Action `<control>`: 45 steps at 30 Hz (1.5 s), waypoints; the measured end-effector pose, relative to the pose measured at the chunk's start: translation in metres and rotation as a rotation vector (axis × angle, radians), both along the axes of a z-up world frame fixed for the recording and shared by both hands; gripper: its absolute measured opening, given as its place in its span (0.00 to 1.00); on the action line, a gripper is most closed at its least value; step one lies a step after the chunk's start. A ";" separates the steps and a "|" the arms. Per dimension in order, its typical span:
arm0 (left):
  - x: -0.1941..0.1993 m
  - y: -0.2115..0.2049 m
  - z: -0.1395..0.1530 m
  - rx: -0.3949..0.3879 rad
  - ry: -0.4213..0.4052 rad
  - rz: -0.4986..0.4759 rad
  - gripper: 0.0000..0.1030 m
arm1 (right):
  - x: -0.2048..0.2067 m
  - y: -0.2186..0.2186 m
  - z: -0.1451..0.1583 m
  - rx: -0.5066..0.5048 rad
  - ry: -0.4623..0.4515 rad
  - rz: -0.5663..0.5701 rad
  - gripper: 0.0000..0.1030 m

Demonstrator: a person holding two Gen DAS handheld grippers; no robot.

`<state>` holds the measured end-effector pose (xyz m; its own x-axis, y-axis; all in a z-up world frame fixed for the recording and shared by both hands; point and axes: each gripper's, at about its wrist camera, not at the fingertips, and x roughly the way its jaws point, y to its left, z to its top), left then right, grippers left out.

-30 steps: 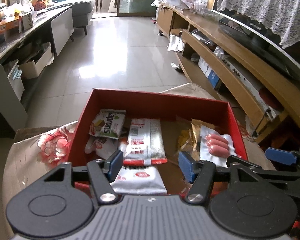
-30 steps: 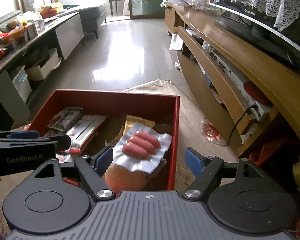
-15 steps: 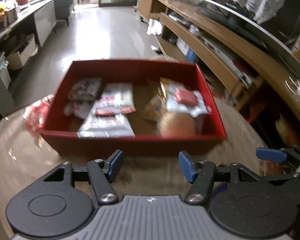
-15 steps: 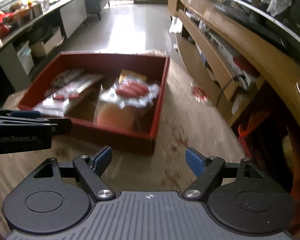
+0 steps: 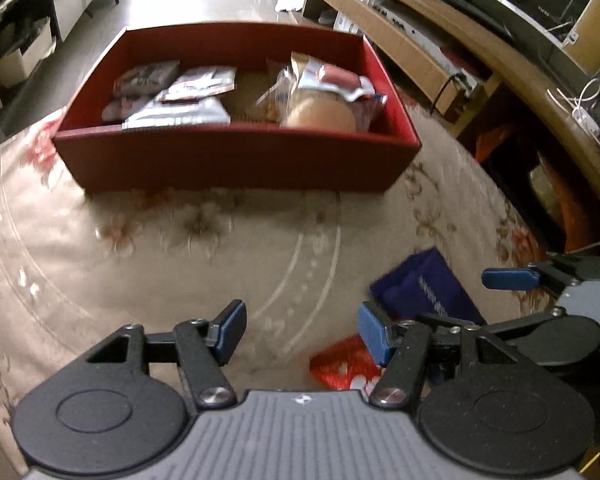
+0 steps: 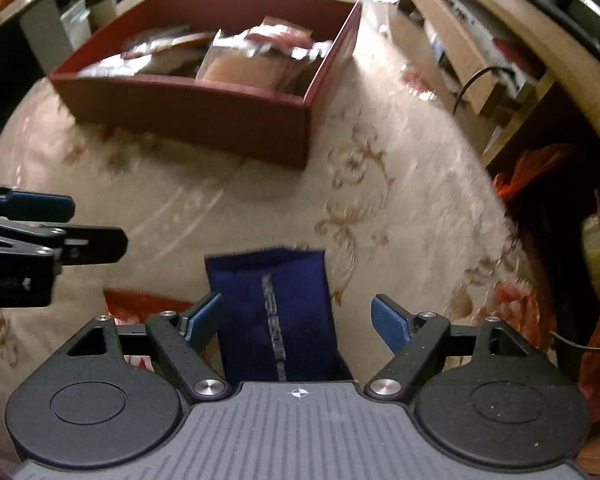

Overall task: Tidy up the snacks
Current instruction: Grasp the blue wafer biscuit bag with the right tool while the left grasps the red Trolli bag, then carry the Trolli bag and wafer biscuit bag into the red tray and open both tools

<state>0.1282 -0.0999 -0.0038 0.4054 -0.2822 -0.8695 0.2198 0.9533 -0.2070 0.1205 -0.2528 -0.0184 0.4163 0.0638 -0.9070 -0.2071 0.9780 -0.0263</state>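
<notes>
Between the spread, empty blue-padded fingers of the right gripper [image 6: 298, 322] lies a flat dark blue foil snack packet [image 6: 274, 312], untouched, on the floral beige tablecloth [image 6: 228, 208]. At nine o'clock a red snack wrapper [image 6: 140, 304] lies beside it. Left gripper [image 5: 300, 334] hangs open and empty over cloth. At twelve o'clock sits the red cardboard box [image 5: 236, 160] of snacks.

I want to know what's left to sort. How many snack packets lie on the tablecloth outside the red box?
2. A dark blue packet lies between the right gripper's open fingers; a red packet lies just left of it. The grippers may hide more.
</notes>
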 end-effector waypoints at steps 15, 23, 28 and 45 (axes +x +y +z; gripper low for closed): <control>-0.023 -0.018 -0.018 -0.005 0.080 -0.056 0.62 | 0.002 0.009 -0.020 -0.029 0.056 0.038 0.73; -0.033 -0.028 -0.022 -0.087 0.120 0.016 0.67 | -0.012 -0.019 -0.015 -0.021 0.030 -0.043 0.71; -0.035 -0.058 -0.033 -0.024 0.112 0.043 0.71 | -0.015 -0.037 -0.011 0.000 0.019 -0.093 0.71; -0.060 -0.006 -0.033 0.154 0.015 -0.007 0.61 | -0.027 -0.012 -0.012 0.006 0.028 -0.022 0.71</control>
<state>0.0687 -0.1054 -0.0368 0.3903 -0.1482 -0.9087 0.2245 0.9725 -0.0622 0.0936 -0.2650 -0.0303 0.3922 0.0601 -0.9179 -0.1863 0.9824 -0.0153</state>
